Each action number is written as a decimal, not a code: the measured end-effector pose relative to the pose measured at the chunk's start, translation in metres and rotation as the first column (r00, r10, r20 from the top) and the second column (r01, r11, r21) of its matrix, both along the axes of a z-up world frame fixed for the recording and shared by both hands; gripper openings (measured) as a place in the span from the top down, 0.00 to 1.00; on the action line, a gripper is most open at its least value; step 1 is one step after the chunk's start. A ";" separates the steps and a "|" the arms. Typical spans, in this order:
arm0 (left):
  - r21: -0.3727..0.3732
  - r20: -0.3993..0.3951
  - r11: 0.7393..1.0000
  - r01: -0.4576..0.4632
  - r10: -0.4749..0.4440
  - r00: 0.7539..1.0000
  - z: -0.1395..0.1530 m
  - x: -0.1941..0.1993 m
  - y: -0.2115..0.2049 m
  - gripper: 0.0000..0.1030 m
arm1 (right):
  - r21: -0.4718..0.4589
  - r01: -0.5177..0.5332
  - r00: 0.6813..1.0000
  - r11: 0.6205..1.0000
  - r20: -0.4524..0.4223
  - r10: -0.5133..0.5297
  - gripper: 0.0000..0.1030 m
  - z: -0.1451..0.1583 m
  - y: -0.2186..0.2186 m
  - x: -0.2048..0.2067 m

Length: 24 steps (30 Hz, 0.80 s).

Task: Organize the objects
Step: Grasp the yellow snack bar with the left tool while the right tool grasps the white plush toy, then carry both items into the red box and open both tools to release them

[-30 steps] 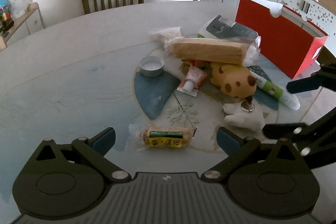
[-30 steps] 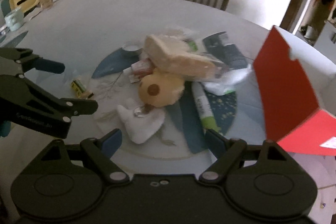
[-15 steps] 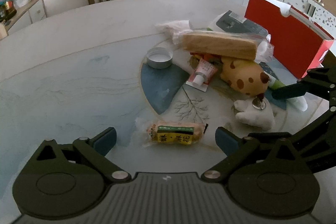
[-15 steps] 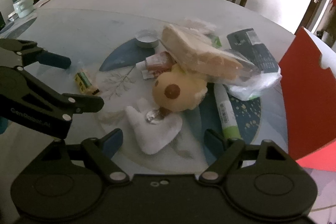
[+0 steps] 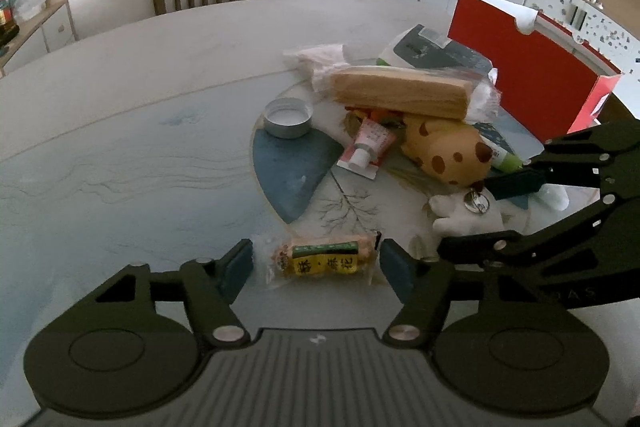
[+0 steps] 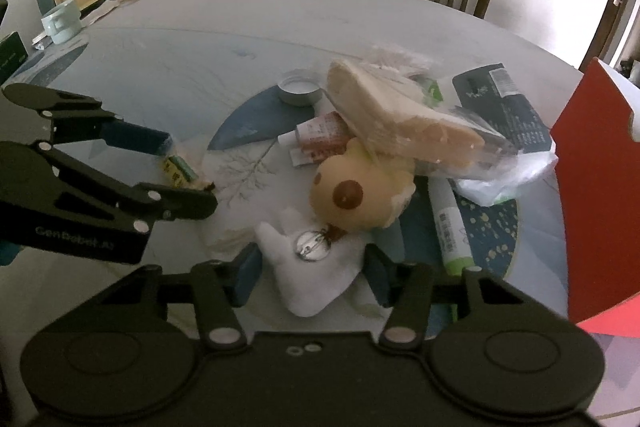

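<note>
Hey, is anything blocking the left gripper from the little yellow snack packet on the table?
Nothing visible. The snack packet already lies between the closing jaws of the left gripper, apart from the pile. The right gripper is closing around the white plush beside it.

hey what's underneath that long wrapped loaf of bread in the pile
The wrapped bread loaf lies across the pile. Under its near edge show a pink tube and the yellow spotted plush. A dark pouch sticks out behind. Anything deeper is covered.

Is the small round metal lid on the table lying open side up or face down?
Open side up. The metal lid shows its raised rim around a pale hollow inside.
</note>
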State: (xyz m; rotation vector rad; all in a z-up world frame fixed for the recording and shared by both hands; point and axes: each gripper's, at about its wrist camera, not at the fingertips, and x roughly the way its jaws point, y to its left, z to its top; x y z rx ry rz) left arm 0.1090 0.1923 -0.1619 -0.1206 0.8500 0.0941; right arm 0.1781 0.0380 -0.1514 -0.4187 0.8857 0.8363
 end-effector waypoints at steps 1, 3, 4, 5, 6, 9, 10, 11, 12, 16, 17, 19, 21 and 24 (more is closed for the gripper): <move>-0.003 0.002 1.000 0.002 -0.002 1.000 0.001 -0.001 -0.001 0.40 | -0.003 0.001 1.000 1.000 0.001 -0.001 0.48 0.000 -0.001 -0.001; -0.008 0.002 1.000 0.006 -0.006 1.000 0.003 -0.001 -0.003 0.42 | -0.002 0.004 1.000 1.000 -0.005 -0.004 0.49 0.001 -0.004 -0.005; -0.004 0.003 1.000 0.009 -0.009 1.000 0.003 -0.001 -0.004 0.43 | -0.003 0.008 1.000 1.000 -0.009 -0.008 0.49 0.001 -0.006 -0.006; 0.003 0.004 1.000 0.014 -0.014 1.000 0.003 -0.002 -0.006 0.44 | -0.005 0.014 1.000 1.000 -0.011 -0.014 0.49 0.002 -0.009 -0.009; 0.008 0.004 1.000 0.017 -0.017 1.000 0.004 -0.003 -0.007 0.45 | -0.005 0.023 1.000 1.000 -0.015 -0.023 0.49 0.002 -0.013 -0.010; 0.003 0.005 1.000 0.023 -0.023 1.000 0.005 -0.004 -0.010 0.48 | 0.004 0.052 0.998 0.999 -0.035 -0.052 0.49 0.005 -0.024 -0.014; 0.001 0.005 1.000 0.023 -0.023 1.000 0.005 -0.005 -0.011 0.48 | 0.004 0.063 0.997 0.998 -0.038 -0.063 0.49 0.007 -0.027 -0.015; 0.003 0.006 1.000 0.023 -0.023 1.000 0.005 -0.005 -0.013 0.49 | 0.006 0.078 0.996 0.997 -0.045 -0.078 0.49 0.008 -0.031 -0.015; 0.009 0.007 1.000 0.023 -0.023 1.000 0.005 -0.006 -0.014 0.49 | 0.011 0.092 0.994 0.996 -0.053 -0.091 0.49 0.010 -0.036 -0.016; 0.005 0.009 1.000 0.020 -0.020 1.000 0.005 -0.009 -0.016 0.49 | 0.026 0.126 0.990 0.992 -0.069 -0.124 0.49 0.015 -0.049 -0.018; 0.005 0.009 1.000 0.016 -0.016 1.000 0.005 -0.010 -0.016 0.49 | 0.026 0.130 0.989 0.991 -0.068 -0.128 0.49 0.017 -0.051 -0.019; -0.008 0.011 1.000 0.011 -0.011 1.000 0.007 -0.011 -0.018 0.49 | 0.035 0.140 0.988 0.989 -0.068 -0.138 0.49 0.023 -0.057 -0.020; -0.013 0.023 1.000 0.018 -0.018 1.000 0.012 -0.013 -0.020 0.49 | 0.043 0.155 0.986 0.987 -0.065 -0.153 0.49 0.030 -0.064 -0.020; 0.004 0.028 0.999 0.034 -0.034 0.999 0.020 -0.014 -0.028 0.50 | 0.062 0.187 0.980 0.980 -0.077 -0.182 0.49 0.042 -0.077 -0.018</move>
